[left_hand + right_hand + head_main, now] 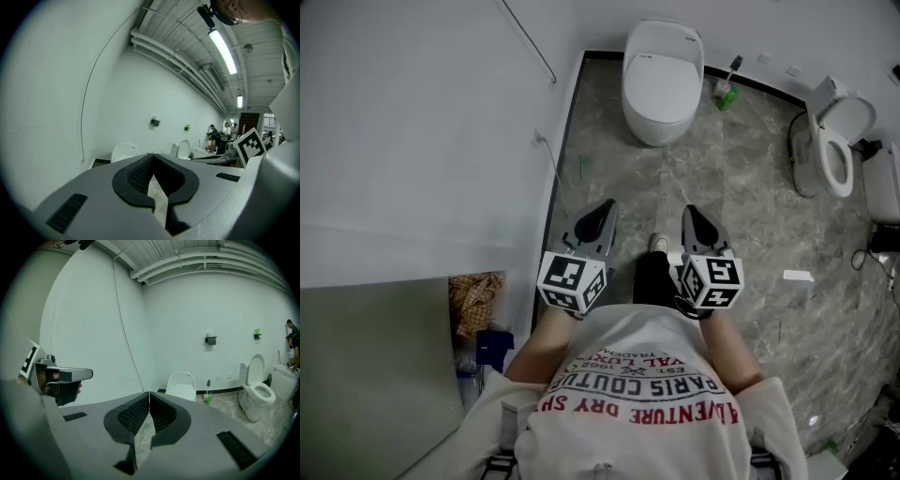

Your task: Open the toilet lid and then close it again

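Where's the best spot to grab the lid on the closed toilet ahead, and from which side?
Probably the front lip of the lid, the rounded end nearest you, coming from the front. It lies flat and shut, its hinge end back by the wall, so the front edge should lift most easily.

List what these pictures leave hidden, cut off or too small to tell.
Closed toilet: left gripper view, base behind the left gripper.
People: left gripper view, too small to tell what they do.
Brown bundle: head view, partly behind a partition; unidentifiable.
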